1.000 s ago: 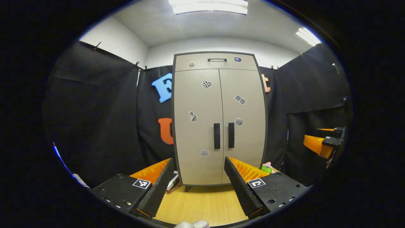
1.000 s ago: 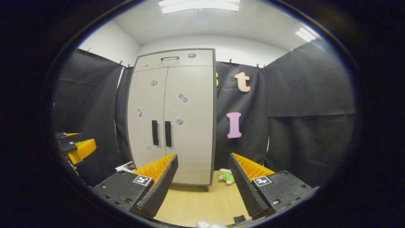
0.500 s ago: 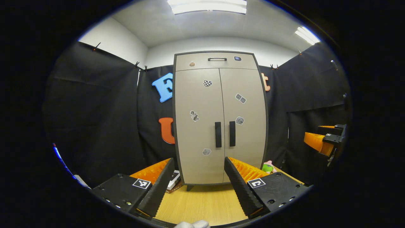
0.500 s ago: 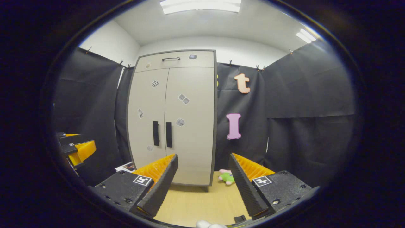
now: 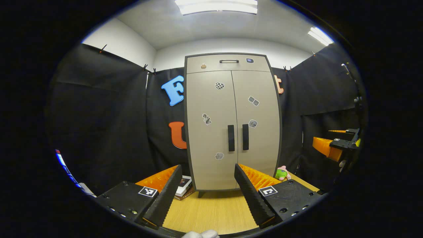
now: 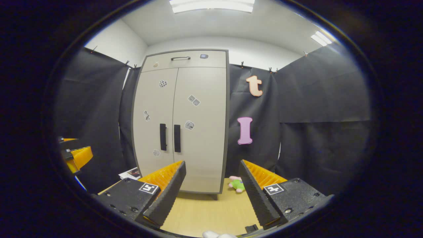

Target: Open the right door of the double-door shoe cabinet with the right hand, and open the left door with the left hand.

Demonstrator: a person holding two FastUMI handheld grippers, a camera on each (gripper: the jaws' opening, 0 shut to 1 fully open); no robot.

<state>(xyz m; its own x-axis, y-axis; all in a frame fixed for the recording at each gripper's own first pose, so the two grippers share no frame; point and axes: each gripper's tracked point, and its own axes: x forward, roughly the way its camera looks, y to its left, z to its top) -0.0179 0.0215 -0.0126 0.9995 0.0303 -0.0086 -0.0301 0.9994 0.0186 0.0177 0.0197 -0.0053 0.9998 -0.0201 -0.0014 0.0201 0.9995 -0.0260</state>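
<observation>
While both tools hang open, the cabinet stands shut, well ahead.
Right tool and left tool hold nothing, fingers spread. Right handle and left handle sit just beside each other at mid-height, above and beyond the fingertips, so a wide approach could catch both handles or take the wrong door.

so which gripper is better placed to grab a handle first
Probably the left gripper: its view faces the shut cabinet squarely, handles between its open fingers. The right gripper, also open, points past the cabinet's right edge.
</observation>
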